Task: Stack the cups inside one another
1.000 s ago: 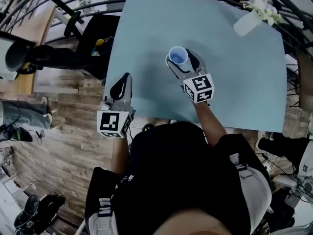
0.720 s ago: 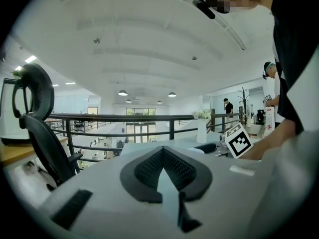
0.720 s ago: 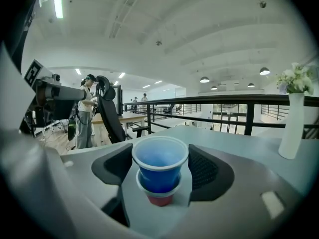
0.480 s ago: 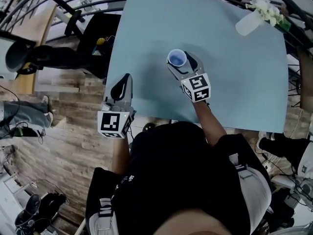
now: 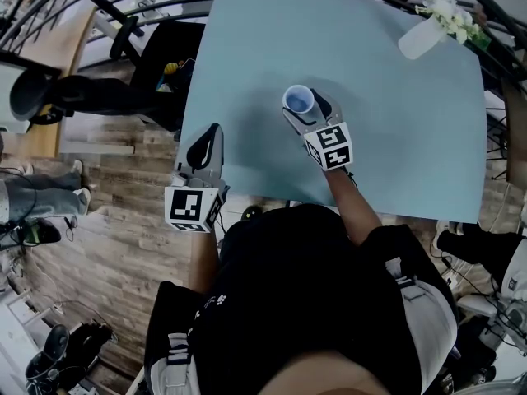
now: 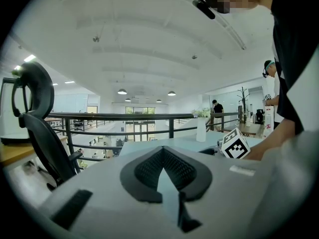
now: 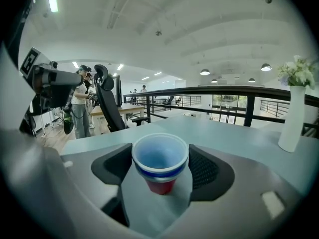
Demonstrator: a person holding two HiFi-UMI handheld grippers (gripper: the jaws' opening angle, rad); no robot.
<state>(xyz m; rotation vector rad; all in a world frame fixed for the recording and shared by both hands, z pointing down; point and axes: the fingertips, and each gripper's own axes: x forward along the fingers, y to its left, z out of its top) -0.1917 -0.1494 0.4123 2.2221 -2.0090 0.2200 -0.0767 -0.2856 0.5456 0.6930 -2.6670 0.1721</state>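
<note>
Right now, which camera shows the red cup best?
The right gripper view: the red cup shows below the blue cup nested in it. The head view shows only the blue cup's mouth; the left gripper view shows neither.

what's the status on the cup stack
Left gripper shut, empty. Right gripper shut on blue cup, nested in red cup. Vase far off, nothing in the way.

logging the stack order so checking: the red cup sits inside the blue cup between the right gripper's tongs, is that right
Not quite: the order is reversed. The blue cup sits inside the red cup, between the tongs of the right gripper. The right gripper view shows it: the blue rim is on top and the red base pokes out underneath.
</note>
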